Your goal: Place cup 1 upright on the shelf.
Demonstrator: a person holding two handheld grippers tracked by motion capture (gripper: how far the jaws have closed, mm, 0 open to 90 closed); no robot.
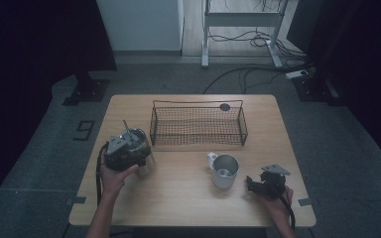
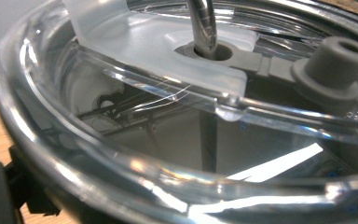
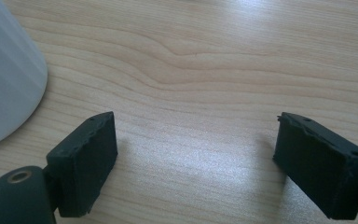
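1. Wooden surface [image 1: 188, 193] sits in a dim room with a grey floor and cables behind it.
2. Near its left edge stands a clear glass jar [image 1: 138, 144] with a see-through lid [image 2: 168, 42] and a metal straw [image 2: 203, 23] poking up through it.
3. Left gripper [image 1: 124, 148] is right up against the jar, seen from above. Its fingers look like they hug the jar, but I cannot tell for sure, because the jar hides them.
4. Right gripper [image 1: 252, 184] rests near the front right corner. Its fingers [image 3: 86, 161] are spread wide with nothing between them, just bare wood.
5. Metal mug [image 1: 224, 171] stands just beside the right gripper, toward the middle of the surface.
6. Wire basket [image 1: 197, 125] waits near the back edge, with nothing in it.
7. What could go wrong: glass is smooth, so I think the jar could slip or tip if the hold is loose. It might bump the basket's wall on the way in. The straw could wobble or catch on the wire.
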